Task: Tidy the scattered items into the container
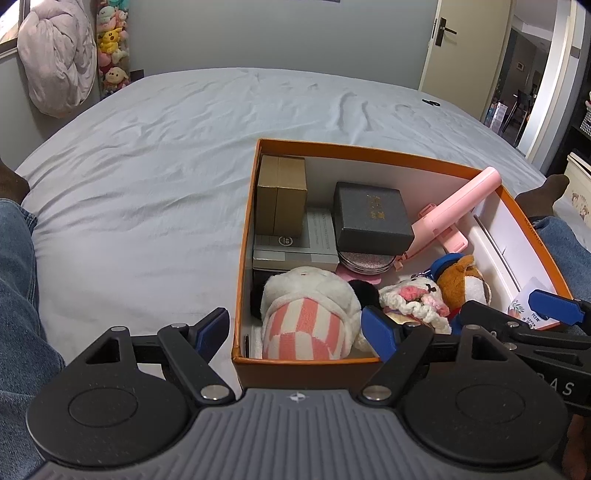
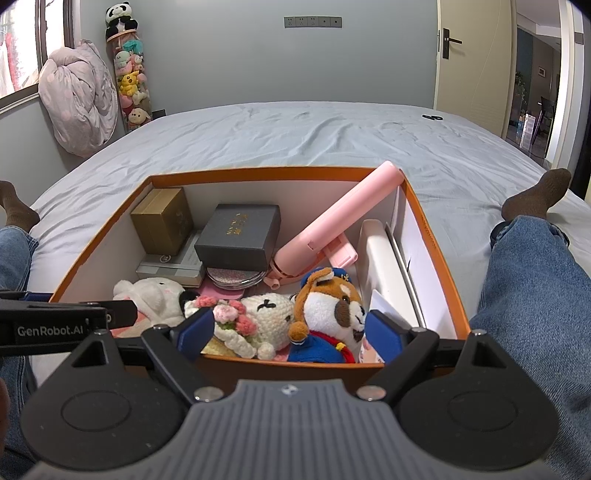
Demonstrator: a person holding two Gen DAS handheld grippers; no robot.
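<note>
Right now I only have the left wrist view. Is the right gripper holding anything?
Observer: No. The right gripper is open and empty, over the near edge of the orange box.
Operator: What covers the body of the dog toy? My gripper hides it.
Observer: A blue coat with red and yellow trim.
Operator: What is on top of the tube of plush toys by the wall?
Observer: A panda toy sits on it.
</note>
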